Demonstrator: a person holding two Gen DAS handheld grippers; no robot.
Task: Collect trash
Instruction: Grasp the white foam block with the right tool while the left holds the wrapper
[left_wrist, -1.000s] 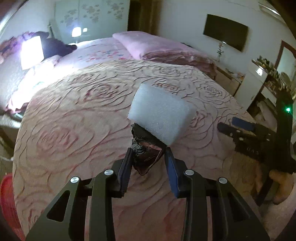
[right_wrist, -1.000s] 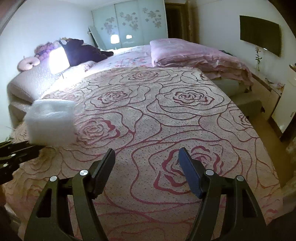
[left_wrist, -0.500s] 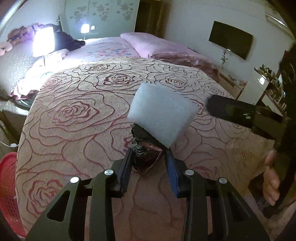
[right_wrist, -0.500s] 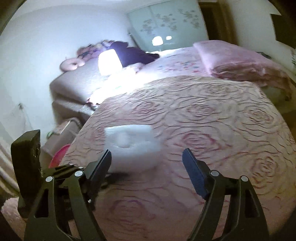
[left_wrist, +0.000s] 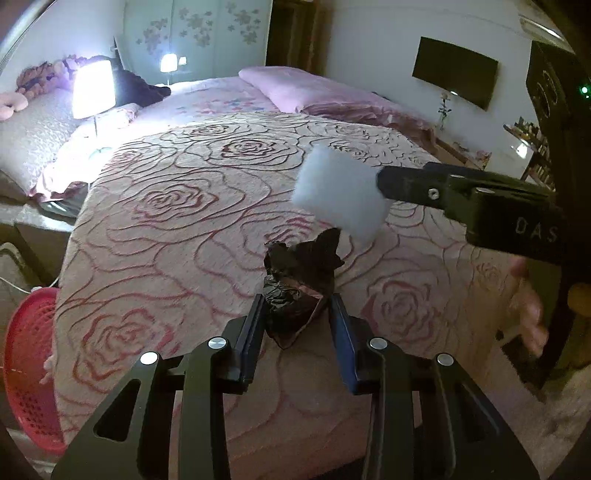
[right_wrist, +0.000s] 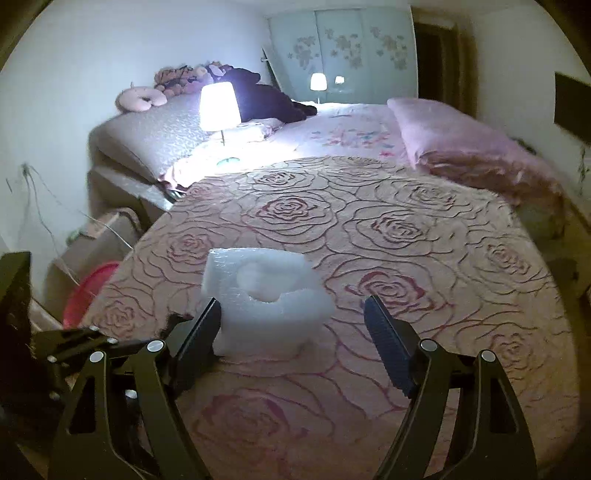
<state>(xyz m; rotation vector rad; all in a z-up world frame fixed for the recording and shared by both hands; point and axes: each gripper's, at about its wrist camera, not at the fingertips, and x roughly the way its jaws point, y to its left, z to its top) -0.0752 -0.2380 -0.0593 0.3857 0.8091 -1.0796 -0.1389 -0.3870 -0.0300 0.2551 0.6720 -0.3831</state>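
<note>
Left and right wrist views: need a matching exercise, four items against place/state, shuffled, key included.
Column 1
1. black wrapper
2. white foam block
3. red basket
4. lamp

Column 2
A. between the open right tongs, not clamped
B. lit, at the far end of the bed
C. clamped in the left tongs
D. beside the bed, below its edge

Pairs: 1-C, 2-A, 3-D, 4-B
</note>
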